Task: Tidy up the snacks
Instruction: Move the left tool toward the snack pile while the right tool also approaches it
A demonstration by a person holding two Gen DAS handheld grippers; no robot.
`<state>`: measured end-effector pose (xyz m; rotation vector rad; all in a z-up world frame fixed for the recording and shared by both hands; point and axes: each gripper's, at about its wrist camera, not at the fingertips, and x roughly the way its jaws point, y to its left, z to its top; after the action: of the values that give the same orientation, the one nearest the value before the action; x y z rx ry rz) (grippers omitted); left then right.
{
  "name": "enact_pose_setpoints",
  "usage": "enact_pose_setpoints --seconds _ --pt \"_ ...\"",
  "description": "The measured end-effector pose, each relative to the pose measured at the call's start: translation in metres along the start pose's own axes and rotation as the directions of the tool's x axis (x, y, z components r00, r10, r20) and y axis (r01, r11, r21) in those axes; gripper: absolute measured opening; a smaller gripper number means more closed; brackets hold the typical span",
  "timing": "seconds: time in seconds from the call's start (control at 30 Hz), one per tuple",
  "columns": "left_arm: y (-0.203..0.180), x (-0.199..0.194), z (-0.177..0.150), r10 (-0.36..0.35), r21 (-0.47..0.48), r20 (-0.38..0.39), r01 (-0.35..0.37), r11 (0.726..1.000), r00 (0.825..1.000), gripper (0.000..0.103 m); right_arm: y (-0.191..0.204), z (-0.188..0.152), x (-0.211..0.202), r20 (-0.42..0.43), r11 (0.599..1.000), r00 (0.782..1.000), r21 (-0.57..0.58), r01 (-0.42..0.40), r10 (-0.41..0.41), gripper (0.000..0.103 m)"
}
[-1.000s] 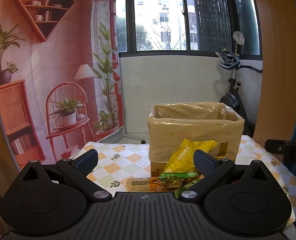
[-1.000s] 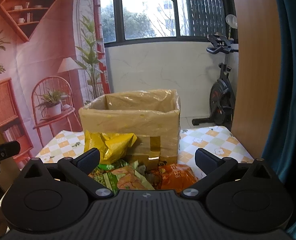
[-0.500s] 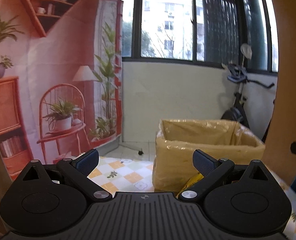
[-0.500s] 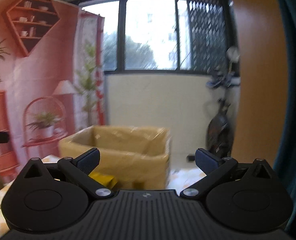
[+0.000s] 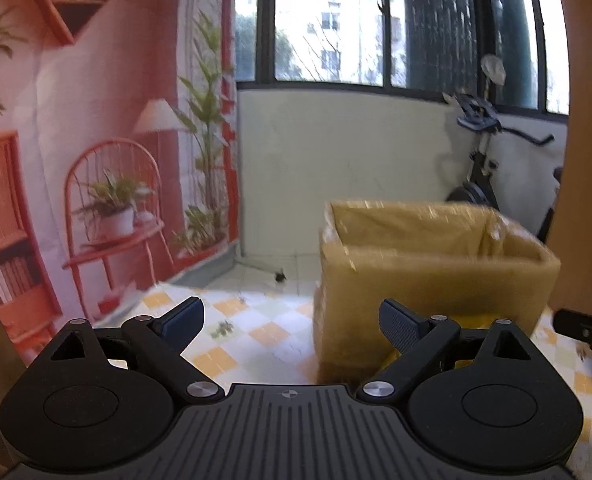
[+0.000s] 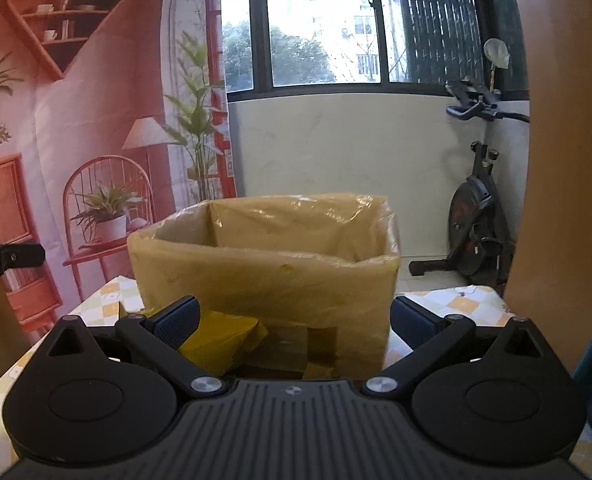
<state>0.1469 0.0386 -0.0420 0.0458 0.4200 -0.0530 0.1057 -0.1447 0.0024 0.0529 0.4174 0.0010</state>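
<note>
A brown cardboard box (image 6: 264, 276) lined with clear plastic stands open on the checkered tablecloth (image 6: 104, 300). It also shows in the left wrist view (image 5: 435, 276), to the right of centre. A yellow snack bag (image 6: 220, 340) lies against the box's front, partly hidden behind my right gripper (image 6: 294, 318). A sliver of yellow bag (image 5: 471, 316) shows in the left wrist view. My left gripper (image 5: 292, 316) is open and empty, level with the box front. My right gripper is open and empty, in front of the box. Other snacks are hidden below both views.
An exercise bike (image 6: 475, 232) stands behind the table on the right. A printed backdrop (image 6: 76, 140) hangs on the left. A wooden panel (image 6: 559, 140) rises at the right. The other gripper shows at the edges (image 5: 587, 328) (image 6: 4, 258).
Both grippers tilted up, so the snack pile in front of the box dropped out of sight; the right one has since dipped a little. Both stayed open.
</note>
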Motion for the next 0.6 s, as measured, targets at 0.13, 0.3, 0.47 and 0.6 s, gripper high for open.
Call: enact_pose_setpoints --seconds 0.13,0.3,0.47,0.6 --pt "-0.003 0.010 -0.021 -0.060 -0.016 -0.074 0.059 0.998 0.995 0.096 -0.003 -0.019 0.011 -0.050 0.999 0.998 0.006 -0.032 0.033 0.102" --pt "0.002 0.008 -0.052 -0.136 -0.136 -0.139 0.117 0.984 0.981 0.096 -0.004 -0.041 0.015 -0.117 0.998 0.992 -0.006 -0.055 0.054 0.099" --pt "-0.011 0.010 -0.077 -0.165 -0.142 -0.175 0.141 0.980 0.971 0.095 -0.006 -0.063 0.015 -0.167 0.994 0.981 -0.014 -0.106 0.102 0.095" --pt "-0.016 0.017 -0.088 -0.200 -0.170 -0.214 0.165 0.972 0.956 0.090 -0.006 -0.074 0.024 -0.203 0.991 0.970 0.010 -0.132 0.131 0.091"
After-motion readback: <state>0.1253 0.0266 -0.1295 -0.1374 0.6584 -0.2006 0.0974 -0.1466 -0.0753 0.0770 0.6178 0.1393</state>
